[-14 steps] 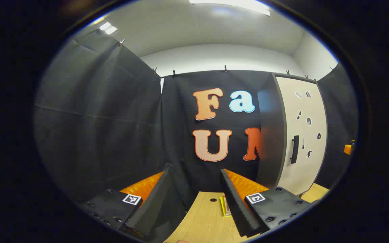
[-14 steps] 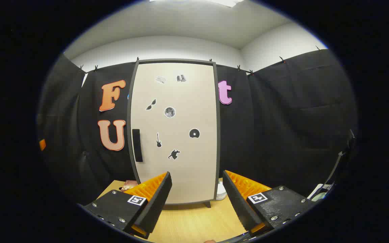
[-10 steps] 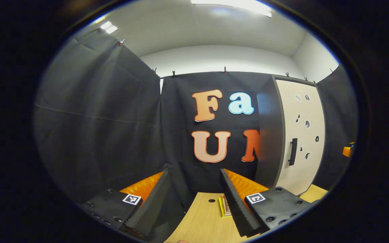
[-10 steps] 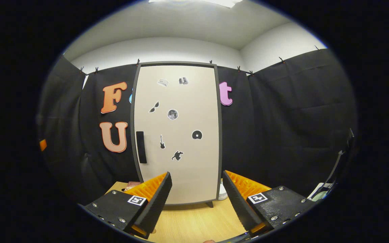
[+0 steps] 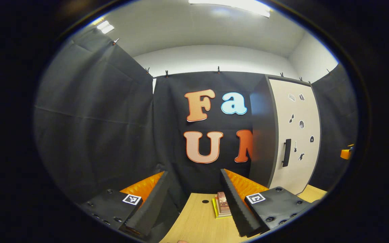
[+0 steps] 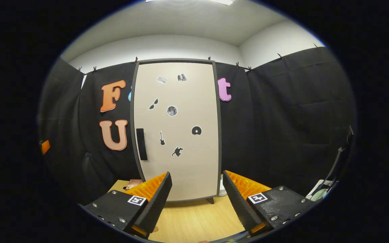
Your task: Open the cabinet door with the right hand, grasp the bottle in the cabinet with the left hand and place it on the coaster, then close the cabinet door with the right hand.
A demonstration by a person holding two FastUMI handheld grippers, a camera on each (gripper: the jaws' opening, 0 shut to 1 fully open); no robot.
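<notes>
A tall cabinet stands on the wooden table (image 6: 191, 219), its cream door (image 6: 177, 131) shut and dotted with small dark stickers. A dark vertical handle (image 6: 141, 144) sits on the door's left edge. My right gripper (image 6: 196, 172) is open in front of the door's lower part, apart from it, with nothing between its fingers. In the left gripper view the cabinet (image 5: 295, 141) is off to the right, with its handle (image 5: 286, 152) facing me. My left gripper (image 5: 193, 172) is open and empty, pointing at the booth wall. The shut door hides what is inside the cabinet.
A small stack of flat things (image 5: 222, 204) lies on the table (image 5: 198, 222) next to my left gripper's right finger. A white object (image 6: 222, 190) peeks out behind the cabinet's right foot. A reddish item (image 6: 133, 184) lies left of the cabinet. Black cloth walls close in all round.
The left gripper view has swung slightly right, so the cabinet sits further left and the stack shows more. The right gripper has shifted a little before the door. Both grippers stayed open.
</notes>
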